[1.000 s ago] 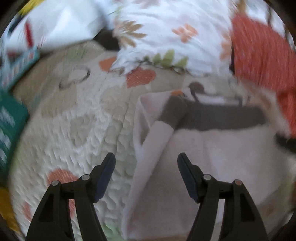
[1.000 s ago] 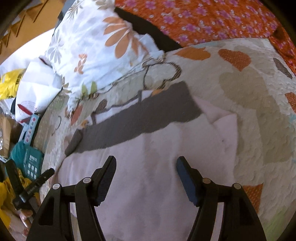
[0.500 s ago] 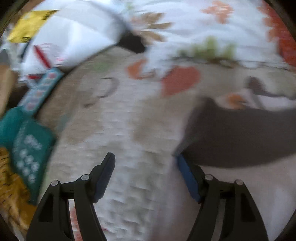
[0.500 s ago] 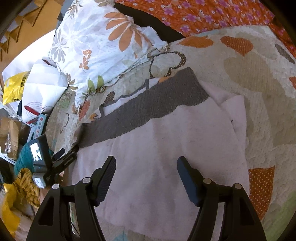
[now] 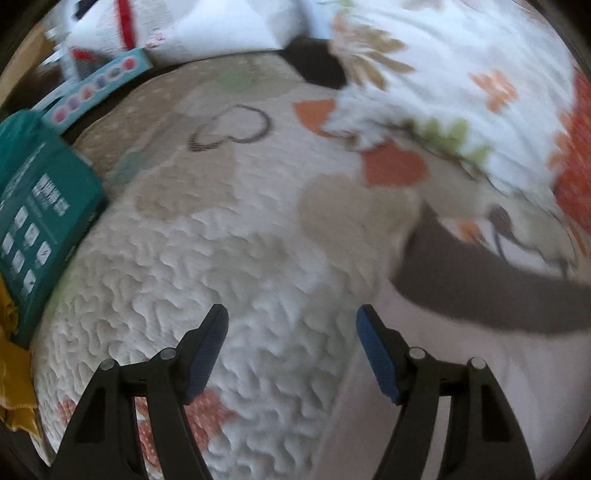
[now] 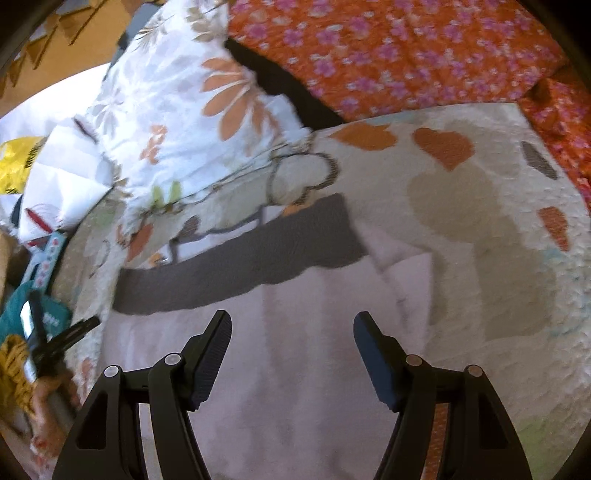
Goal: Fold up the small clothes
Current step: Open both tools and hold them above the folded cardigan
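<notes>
A small pale pink garment (image 6: 314, 295) with a grey-brown band (image 6: 240, 266) along its far edge lies flat on the quilted heart-print bedspread (image 6: 498, 240). My right gripper (image 6: 291, 332) hangs open above the pink middle, with nothing between its fingers. In the left wrist view the garment (image 5: 480, 376) and its band (image 5: 480, 291) fill the right side. My left gripper (image 5: 291, 332) stands open over bare quilt (image 5: 221, 258), its right finger at the garment's left edge. The right wrist view shows the left gripper (image 6: 62, 339) at the garment's left corner, with a hand (image 6: 48, 398) behind it.
A white floral pillow (image 6: 177, 110) lies beyond the garment, and an orange flowered cloth (image 6: 388, 55) covers the far right. At the bed's left edge are a teal box (image 5: 40, 206), a pale blue box (image 5: 96, 85), a white bag (image 5: 207, 26) and yellow fabric (image 5: 11, 369).
My left gripper has swung left, off the garment's folded side edge and onto bare quilt beside it. The right gripper's view has shifted only slightly.
</notes>
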